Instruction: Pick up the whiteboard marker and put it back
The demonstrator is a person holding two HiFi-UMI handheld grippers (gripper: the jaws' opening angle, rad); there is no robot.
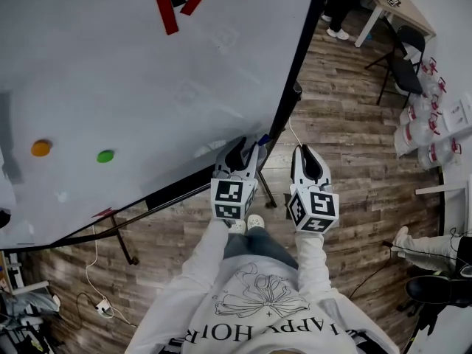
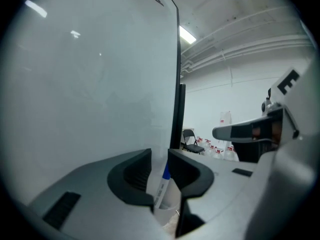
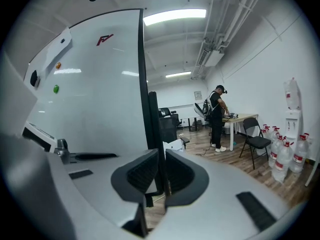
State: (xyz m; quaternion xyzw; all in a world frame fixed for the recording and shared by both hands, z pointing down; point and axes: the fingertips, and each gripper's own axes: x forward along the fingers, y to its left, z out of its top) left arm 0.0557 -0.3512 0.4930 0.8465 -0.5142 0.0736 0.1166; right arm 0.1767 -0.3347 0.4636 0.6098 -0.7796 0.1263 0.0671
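Observation:
The whiteboard marker (image 2: 162,185), white with a blue cap, stands tilted between the jaws of my left gripper (image 2: 159,156). The jaws are open and there is a gap beside the marker. Its lower end rests in a white holder (image 2: 169,206). In the head view the left gripper (image 1: 243,147) points at the lower right corner of the whiteboard (image 1: 133,87), and the marker's blue cap (image 1: 262,139) shows just past its tip. My right gripper (image 1: 305,153) hangs beside it over the floor. Its jaws stand a narrow slit apart with nothing between them, in line with the board's black edge post (image 3: 151,134).
An orange magnet (image 1: 41,147) and a green magnet (image 1: 105,155) stick to the board. The board's black stand legs (image 1: 125,245) and a cable lie on the wood floor. A folding chair (image 1: 405,65), water bottles (image 1: 420,131) and a person at a table (image 3: 218,116) are to the right.

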